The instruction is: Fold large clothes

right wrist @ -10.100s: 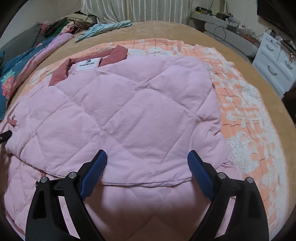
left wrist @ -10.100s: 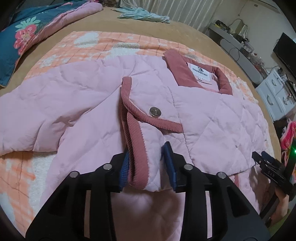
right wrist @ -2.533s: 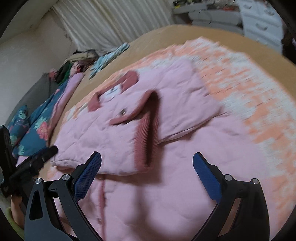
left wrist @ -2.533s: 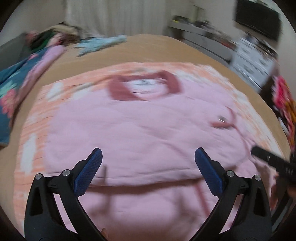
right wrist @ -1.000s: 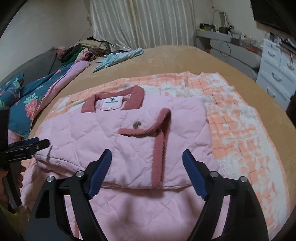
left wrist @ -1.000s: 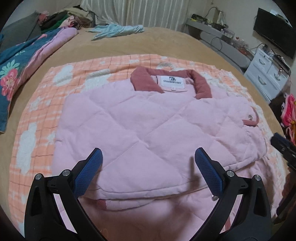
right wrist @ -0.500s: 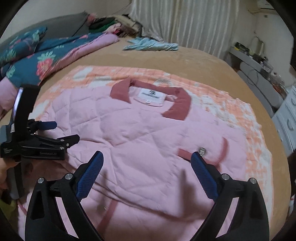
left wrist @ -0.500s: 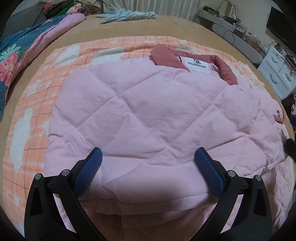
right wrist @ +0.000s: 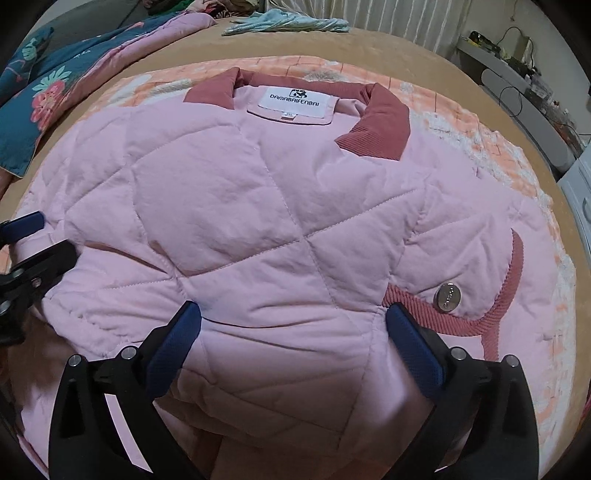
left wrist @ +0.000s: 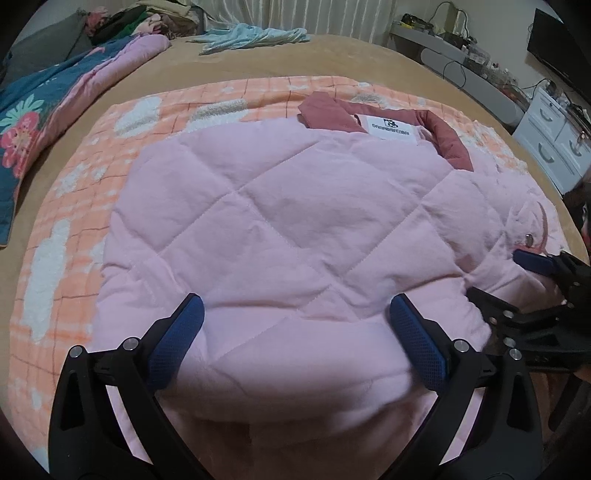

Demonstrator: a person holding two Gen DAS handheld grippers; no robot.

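Here, a pink quilted jacket [right wrist: 280, 221] lies on an orange checked blanket [left wrist: 74, 229] spread over a tan bed [left wrist: 332, 55], its sides already turned in so the body forms a rough rectangle with the rose collar [right wrist: 384, 122] and brand label [right wrist: 293, 103] at the far end. The left gripper [left wrist: 295, 332] hovers over the near left part of the bundle with its jaws spread wide, nothing pinched between the blue pads. The right gripper [right wrist: 291, 336] sits over the near right part, beside the corduroy-trimmed pocket flap [right wrist: 491, 306] and its metal snap [right wrist: 448, 297]; its jaws are opening and the padded fabric bulges between them without being pressed. Both tools appear set for the lengthwise fold, the stage in which the hem end is brought up toward the collar. The next move likely calls for each gripper to drop to the near edge, close on all the stacked layers at once, and lift evenly so the tucked sides do not spill open. The hem itself runs below the fingers and out of clear sight, so how many layers lie there is hard to tell. A flowered quilt [left wrist: 22, 122] and a pale blue garment [left wrist: 251, 33] rest well apart, farther up the bed.
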